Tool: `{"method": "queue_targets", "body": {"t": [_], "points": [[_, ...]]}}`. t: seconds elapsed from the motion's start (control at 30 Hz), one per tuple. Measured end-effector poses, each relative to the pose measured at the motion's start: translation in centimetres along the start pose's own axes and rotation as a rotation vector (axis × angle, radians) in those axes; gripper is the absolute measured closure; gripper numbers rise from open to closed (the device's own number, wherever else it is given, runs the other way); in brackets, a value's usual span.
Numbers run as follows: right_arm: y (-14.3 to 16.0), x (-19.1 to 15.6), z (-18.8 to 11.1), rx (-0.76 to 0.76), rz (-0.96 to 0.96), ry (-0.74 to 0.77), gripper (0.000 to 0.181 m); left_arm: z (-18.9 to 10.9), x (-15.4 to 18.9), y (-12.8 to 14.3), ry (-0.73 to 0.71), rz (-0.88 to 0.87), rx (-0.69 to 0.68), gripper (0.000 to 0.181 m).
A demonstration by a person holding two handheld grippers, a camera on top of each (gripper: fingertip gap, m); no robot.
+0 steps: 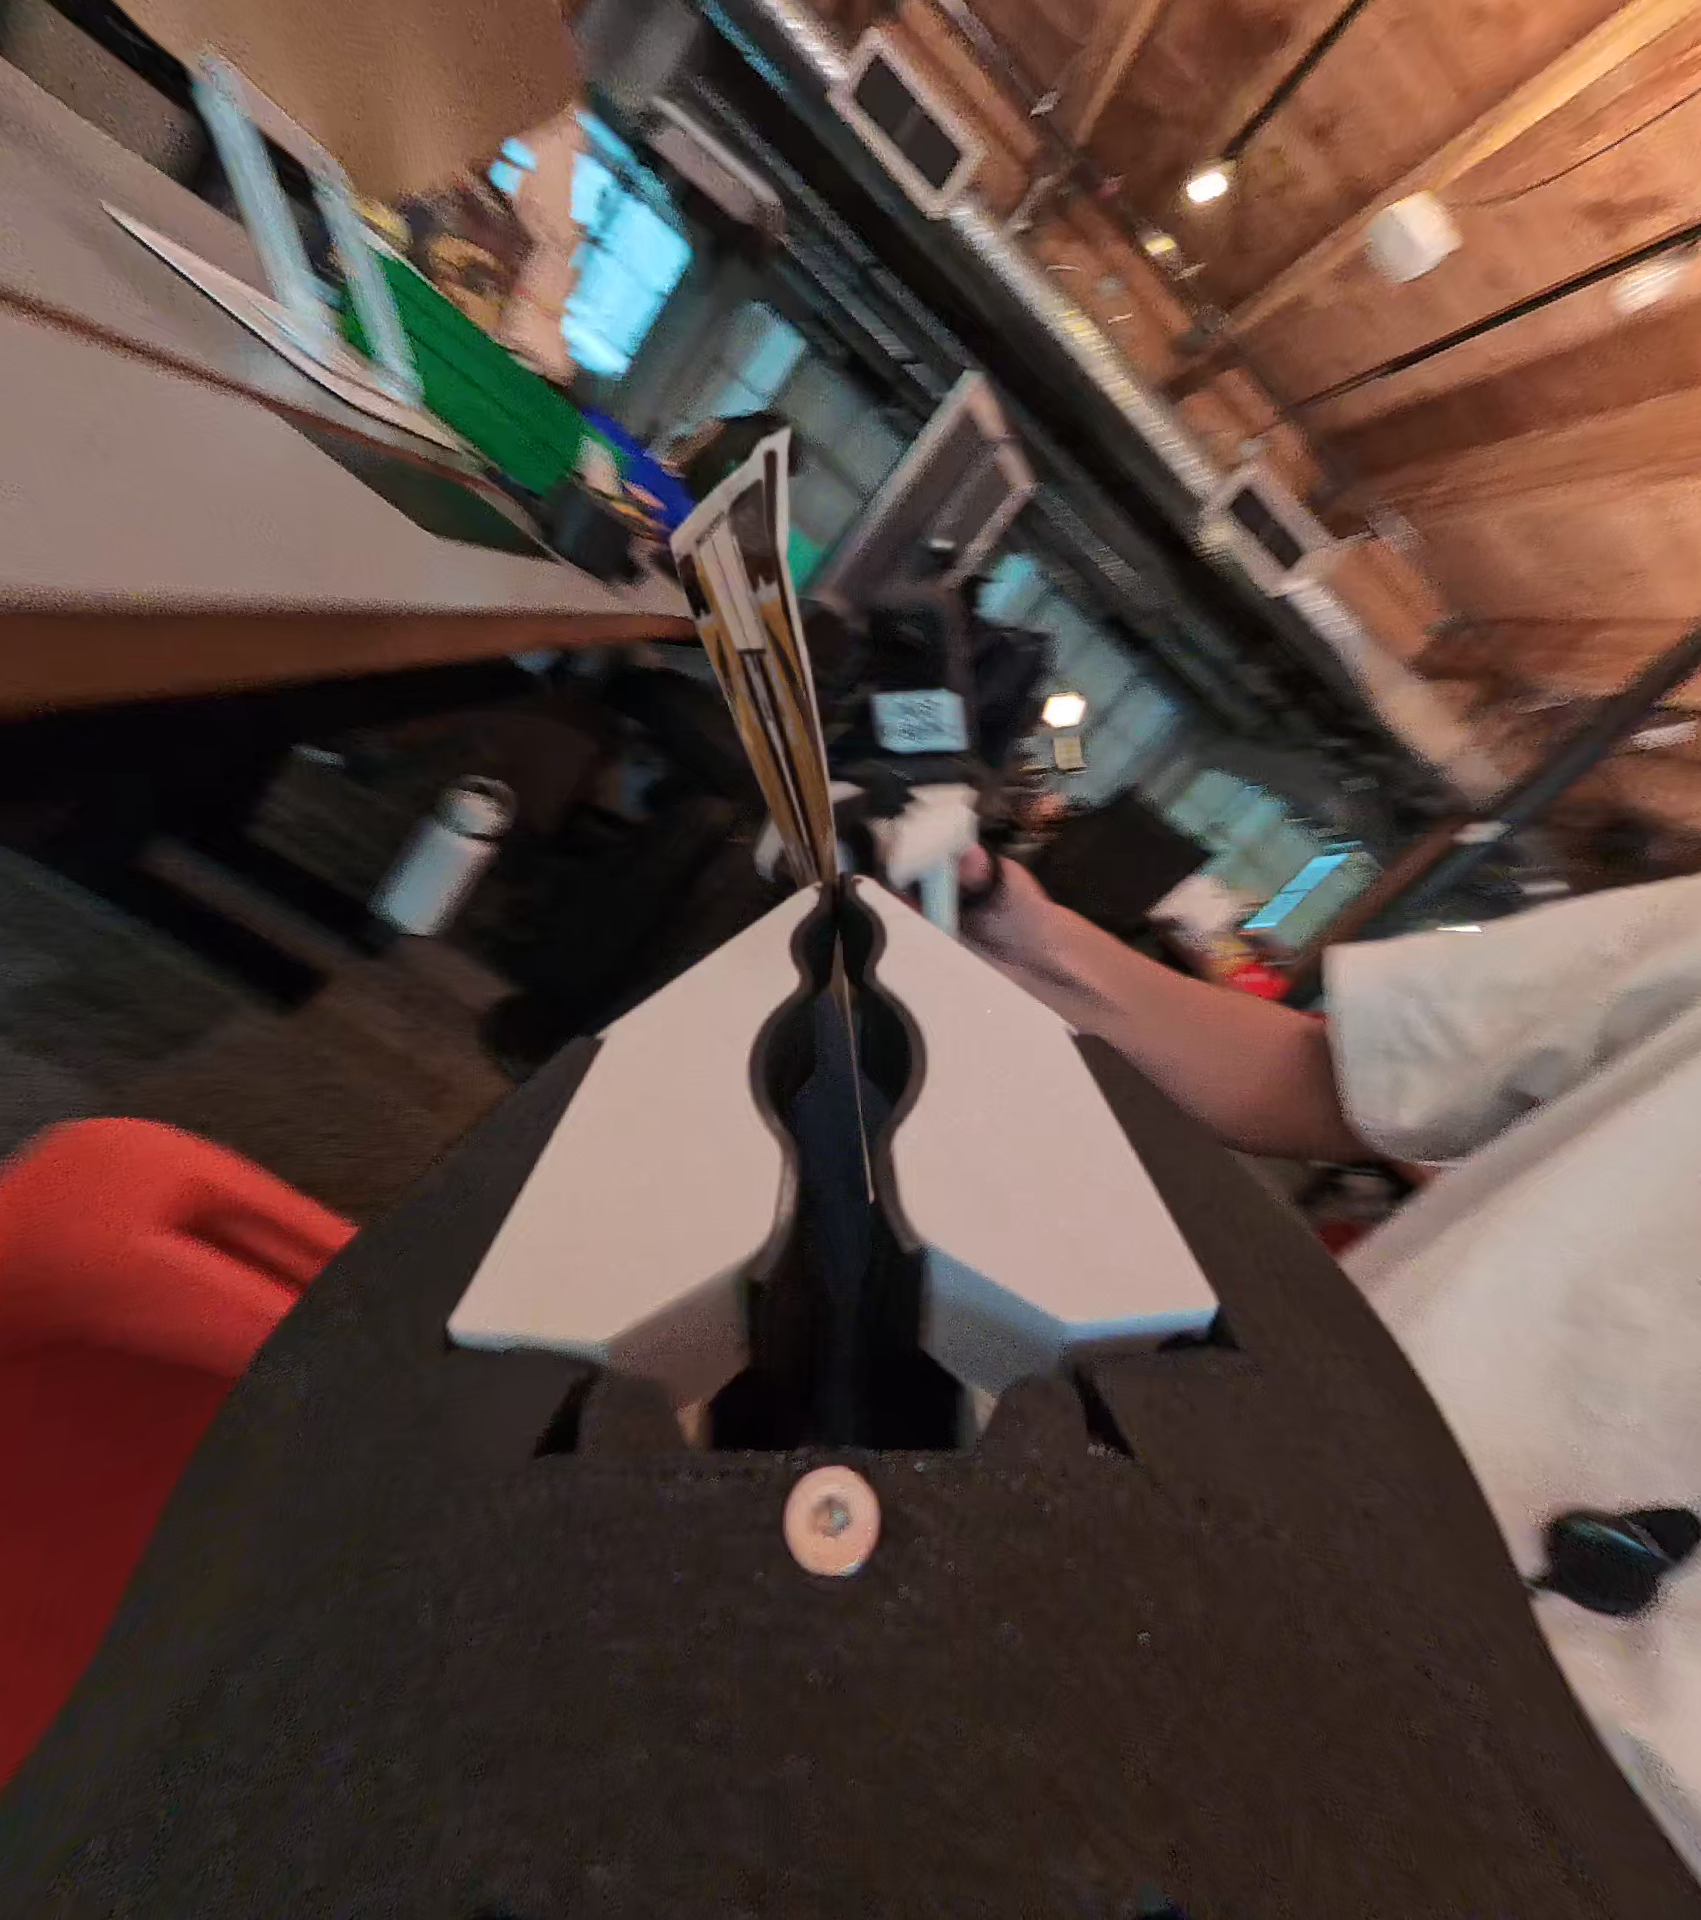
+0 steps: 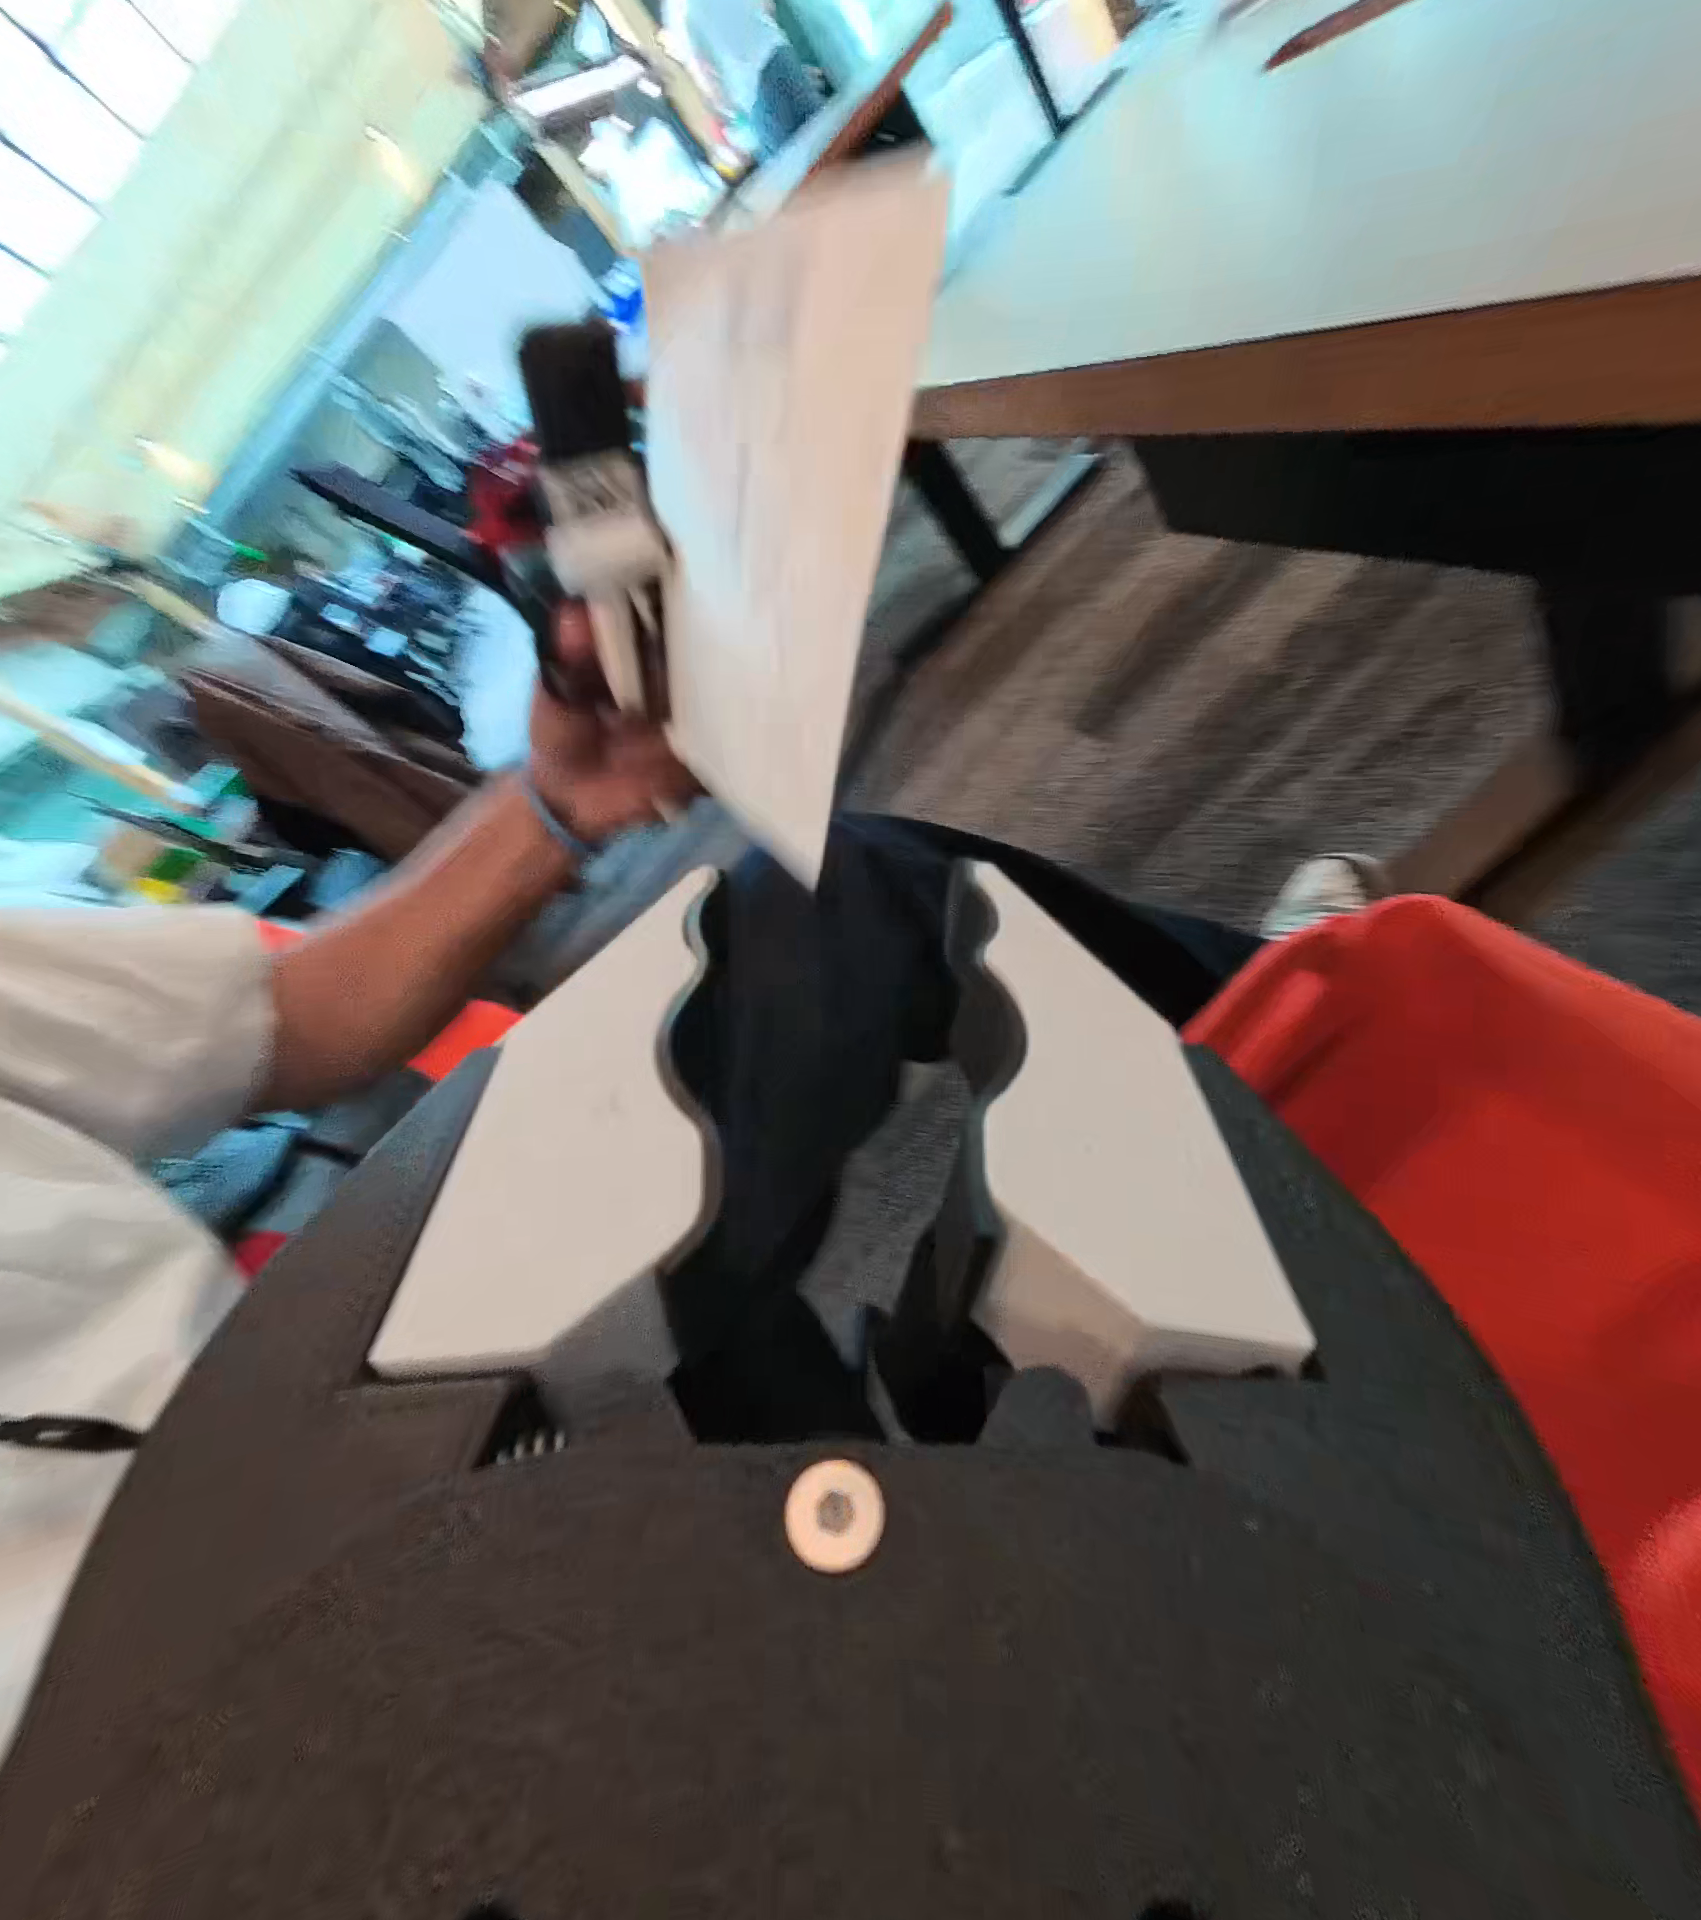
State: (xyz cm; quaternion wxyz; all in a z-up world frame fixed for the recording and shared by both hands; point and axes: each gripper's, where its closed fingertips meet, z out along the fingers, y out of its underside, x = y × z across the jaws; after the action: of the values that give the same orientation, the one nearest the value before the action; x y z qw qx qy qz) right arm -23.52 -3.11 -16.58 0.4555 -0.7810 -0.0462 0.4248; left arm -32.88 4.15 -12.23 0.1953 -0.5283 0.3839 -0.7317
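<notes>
1. Between the white fingertips of the left gripper (image 1: pixel 838 885), a thin printed sheet (image 1: pixel 758 644) is pinched edge-on; the fingers are pressed together on its lower edge, and the sheet rises up and away from them, showing yellow, black and white print.
2. Seen from the right wrist view, the same sheet (image 2: pixel 784 499) shows a pale, nearly blank face, tilted, with its lower corner hanging just above the gap of the right gripper (image 2: pixel 841 883).
3. That right gripper stands well open, its two white fingers apart with nothing between them; whether the sheet's corner touches either finger cannot be told through the blur.
4. Behind the sheet in the right wrist view, the left gripper (image 2: pixel 617 592) shows farther off, held in the person's hand (image 2: pixel 597 758).
5. On the near side, an orange-red bin (image 2: pixel 1552 1195) sits at the right of the right gripper; it also shows at the lower left of the left wrist view (image 1: pixel 46 1403).
6. A long table (image 2: pixel 1397 353) with a pale top and a wooden edge runs across the far right, above carpeted floor (image 2: pixel 1189 707).
7. A white sleeve (image 1: pixel 1552 997) and bare forearm reach in from the right of the left wrist view.
</notes>
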Motion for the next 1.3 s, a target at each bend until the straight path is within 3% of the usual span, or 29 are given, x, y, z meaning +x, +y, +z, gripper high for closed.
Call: {"method": "queue_targets", "body": {"t": [0.07, 0.13, 0.3, 0.37, 0.47, 0.53, 0.6, 0.73, 0.77, 0.83, 0.93, 1.0, 1.07, 1.13, 1.2, 1.23, 1.3], "points": [[0.9, -0.6, -1.2, -0.029, -0.097, 0.109, 0.141, -1.9, -1.9, -4.6, -0.235, 0.195, -0.058, 0.181], [2.7, -1.7, -1.5, -0.061, -0.126, 0.159, 0.141, -4.6, -5.1, -11.0, -0.561, 0.435, -0.147, 0.181], [7.6, -5.6, 0.8, -0.108, 0.026, 0.008, 0.144, -8.1, -15.9, -28.3, -1.115, 0.922, -0.499, 0.181], [8.1, -6.2, 1.3, -0.136, 0.083, -0.063, 0.143, -8.5, -22.1, -32.9, -1.222, 1.167, -0.761, 0.181], [7.1, -5.2, 1.1, -0.098, 0.112, -0.097, 0.145, -9.5, -31.5, -34.5, -1.195, 1.378, -1.168, 0.181], [6.8, -4.1, 0.7, -0.100, 0.145, -0.104, 0.145, -10.5, -36.0, -33.5, -1.144, 1.368, -1.335, 0.181], [6.4, -2.9, 0.1, -0.089, 0.167, -0.098, 0.145, -11.2, -38.7, -31.7, -1.083, 1.310, -1.411, 0.181], [6.8, 0.1, -1.0, -0.113, 0.198, -0.054, 0.146, -12.6, -40.2, -27.6, -0.994, 1.102, -1.439, 0.170], [7.2, 0.9, -1.1, -0.129, 0.205, -0.038, 0.145, -12.8, -39.9, -27.2, -0.995, 1.056, -1.406, 0.155], [8.7, 2.9, -1.1, -0.183, 0.205, 0.019, 0.144, -13.3, -38.9, -26.9, -1.006, 0.954, -1.328, 0.146], [12.5, 8.4, -1.4, -0.331, 0.141, 0.239, 0.138, -12.8, -35.5, -27.5, -1.007, 0.833, -1.130, 0.133], [14.0, 12.1, -1.6, -0.368, 0.148, 0.346, 0.134, -10.1, -30.1, -27.3, -0.929, 0.719, -0.879, 0.125], [15.3, 16.8, -2.2, -0.393, 0.135, 0.473, 0.130, -7.0, -22.1, -25.4, -0.829, 0.646, -0.584, 0.126], [16.9, 22.1, -2.8, -0.424, 0.112, 0.620, 0.125, -6.0, -14.9, -20.2, -0.821, 0.476, -0.305, 0.129], [19.6, 27.3, -3.5, -0.493, 0.128, 0.771, 0.110, -6.3, -10.9, -10.5, -0.864, 0.226, -0.122, 0.134], [20.8, 29.3, -3.6, -0.509, 0.185, 0.826, 0.104, -6.8, -10.8, -4.1, -0.932, 0.116, -0.139, 0.145], [22.8, 31.9, -2.8, -0.521, 0.296, 0.858, 0.098, -7.6, -12.5, 9.6, -1.038, -0.025, -0.347, 0.145]]}}
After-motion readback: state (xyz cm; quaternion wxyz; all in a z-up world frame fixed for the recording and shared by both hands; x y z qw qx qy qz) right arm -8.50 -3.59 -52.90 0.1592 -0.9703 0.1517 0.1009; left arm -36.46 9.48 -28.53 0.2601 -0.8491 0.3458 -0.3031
